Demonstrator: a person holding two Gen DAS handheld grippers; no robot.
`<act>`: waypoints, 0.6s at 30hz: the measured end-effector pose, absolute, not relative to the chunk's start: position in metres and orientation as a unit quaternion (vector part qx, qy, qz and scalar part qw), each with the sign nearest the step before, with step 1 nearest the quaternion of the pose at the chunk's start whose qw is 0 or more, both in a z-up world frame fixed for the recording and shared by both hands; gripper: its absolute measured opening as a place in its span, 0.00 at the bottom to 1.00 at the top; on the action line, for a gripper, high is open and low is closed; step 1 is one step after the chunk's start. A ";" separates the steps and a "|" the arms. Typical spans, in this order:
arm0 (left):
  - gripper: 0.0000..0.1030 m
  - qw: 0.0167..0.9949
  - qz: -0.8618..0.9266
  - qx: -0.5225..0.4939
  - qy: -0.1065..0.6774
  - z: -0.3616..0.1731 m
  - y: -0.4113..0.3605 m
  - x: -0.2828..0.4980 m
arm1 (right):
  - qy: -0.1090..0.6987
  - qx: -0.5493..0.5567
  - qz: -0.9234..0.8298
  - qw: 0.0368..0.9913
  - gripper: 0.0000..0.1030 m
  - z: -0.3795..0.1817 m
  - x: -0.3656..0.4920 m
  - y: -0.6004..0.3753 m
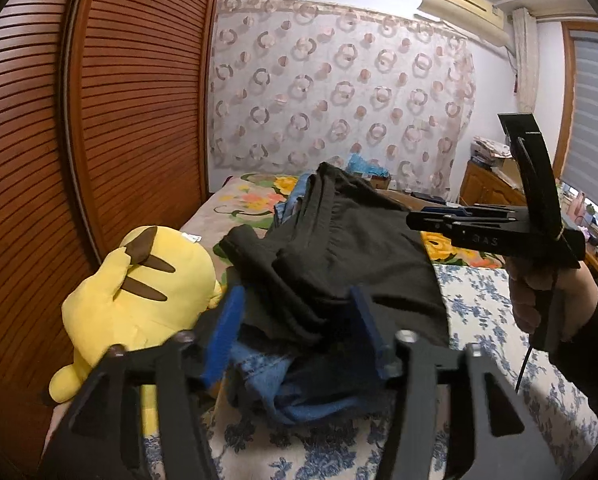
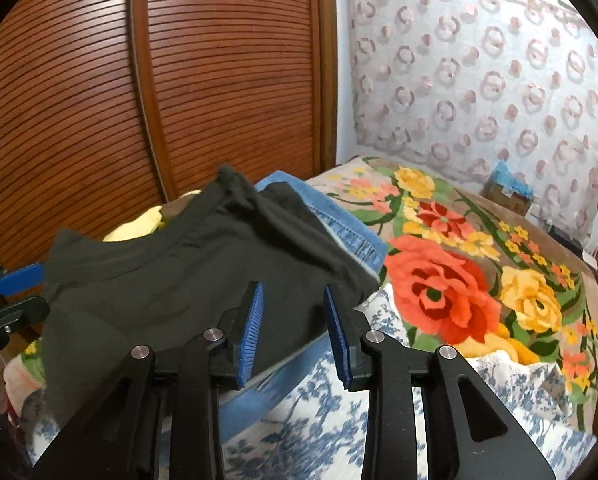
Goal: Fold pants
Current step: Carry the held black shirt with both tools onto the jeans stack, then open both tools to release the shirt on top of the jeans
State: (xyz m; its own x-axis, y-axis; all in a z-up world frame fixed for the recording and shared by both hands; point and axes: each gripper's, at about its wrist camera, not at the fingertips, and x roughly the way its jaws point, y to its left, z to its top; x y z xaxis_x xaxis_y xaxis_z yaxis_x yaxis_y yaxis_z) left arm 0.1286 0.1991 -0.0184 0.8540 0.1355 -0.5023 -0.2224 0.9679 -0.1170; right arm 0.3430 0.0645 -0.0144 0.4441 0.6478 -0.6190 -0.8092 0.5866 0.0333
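Folded black pants (image 1: 339, 248) lie on top of a stack of blue jeans (image 1: 299, 392) on the bed. My left gripper (image 1: 297, 290) is open, its blue pads standing wide on either side of the near folded edge of the pants without pressing on it. In the right wrist view the black pants (image 2: 179, 280) cover the jeans (image 2: 351, 236). My right gripper (image 2: 293, 288) hovers at their near right corner, jaws narrowly apart, open, with dark cloth showing in the gap. The left view shows the right gripper (image 1: 415, 218) in a hand (image 1: 539, 292) over the pants' right side.
A yellow plush toy (image 1: 139, 288) sits left of the stack against the louvred wooden wardrobe doors (image 1: 99, 120). A bright flowered blanket (image 2: 459, 280) covers the far bed, and a blue-and-white floral sheet (image 1: 491, 320) the near part. A wooden desk (image 1: 487, 188) stands at the far right.
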 end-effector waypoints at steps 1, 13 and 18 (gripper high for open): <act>0.57 0.959 0.091 -0.086 0.253 -0.017 0.198 0.126 | 0.297 -0.134 0.435 0.839 0.31 -0.013 0.338 0.062; 0.60 0.961 0.094 -0.065 0.250 -0.007 0.181 0.097 | 0.281 -0.119 0.440 0.844 0.39 0.004 0.284 0.035; 0.60 0.959 0.094 -0.062 0.260 -0.008 0.173 0.086 | 0.277 -0.116 0.438 0.847 0.51 0.009 0.264 0.027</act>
State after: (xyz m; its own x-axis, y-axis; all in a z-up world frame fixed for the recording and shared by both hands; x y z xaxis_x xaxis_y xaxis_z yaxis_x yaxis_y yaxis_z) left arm 0.0865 0.1730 -0.0077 0.8477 0.1474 -0.5096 -0.2114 0.9749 -0.0696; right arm 0.2643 0.0271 0.0089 0.4631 0.6781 -0.5707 -0.8068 0.5891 0.0453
